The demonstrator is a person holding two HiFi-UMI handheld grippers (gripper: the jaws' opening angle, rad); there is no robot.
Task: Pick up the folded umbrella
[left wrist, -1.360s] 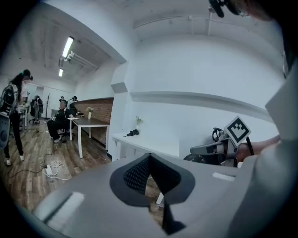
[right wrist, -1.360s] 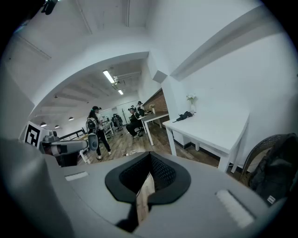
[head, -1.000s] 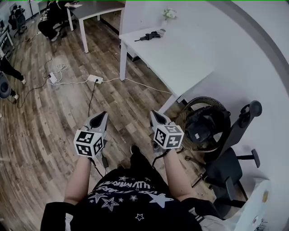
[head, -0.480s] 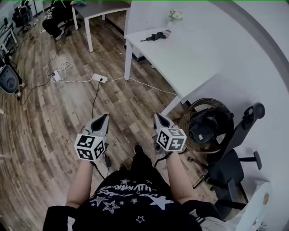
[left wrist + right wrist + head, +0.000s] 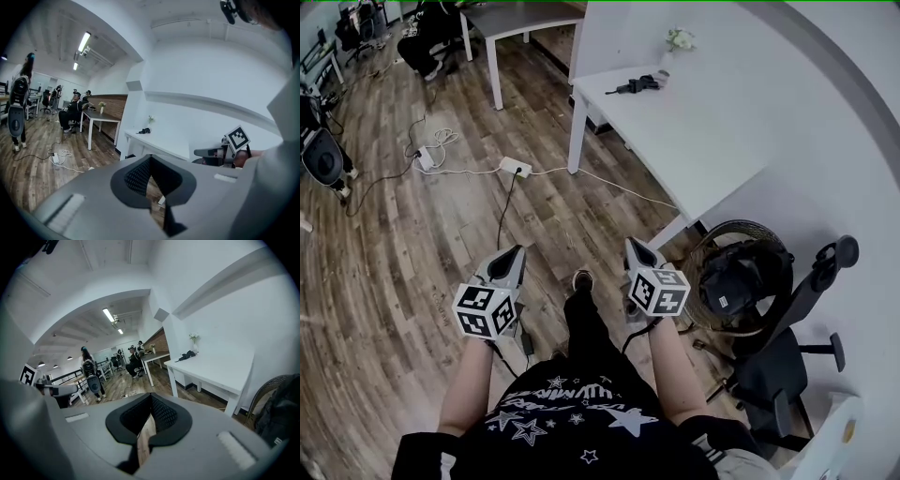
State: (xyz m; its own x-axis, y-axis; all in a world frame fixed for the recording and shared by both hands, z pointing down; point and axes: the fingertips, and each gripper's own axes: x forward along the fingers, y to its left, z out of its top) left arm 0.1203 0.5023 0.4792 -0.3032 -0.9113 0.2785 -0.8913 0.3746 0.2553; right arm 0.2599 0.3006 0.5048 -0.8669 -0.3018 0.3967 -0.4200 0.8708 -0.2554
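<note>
The folded black umbrella [image 5: 639, 85] lies at the far end of a white table [image 5: 703, 141], beside a small vase of flowers [image 5: 678, 40]. It is small and distant in the left gripper view [image 5: 144, 131] and the right gripper view [image 5: 187, 354]. My left gripper [image 5: 514, 255] and right gripper [image 5: 635, 247] are held side by side over the wooden floor, well short of the table. Both point forward. Their jaws meet at the tips, with nothing between them.
A wicker basket holding a black bag [image 5: 739, 277] and a black office chair [image 5: 792, 352] stand to my right by the wall. A power strip [image 5: 516, 169] with cables lies on the floor ahead. A second table [image 5: 530, 17] and seated people are further off. A person with a backpack [image 5: 19, 101] stands at the left.
I have moved closer to the white table, so it and the umbrella sit lower and further right in the head view. Both grippers have sunk slightly and stay shut.
</note>
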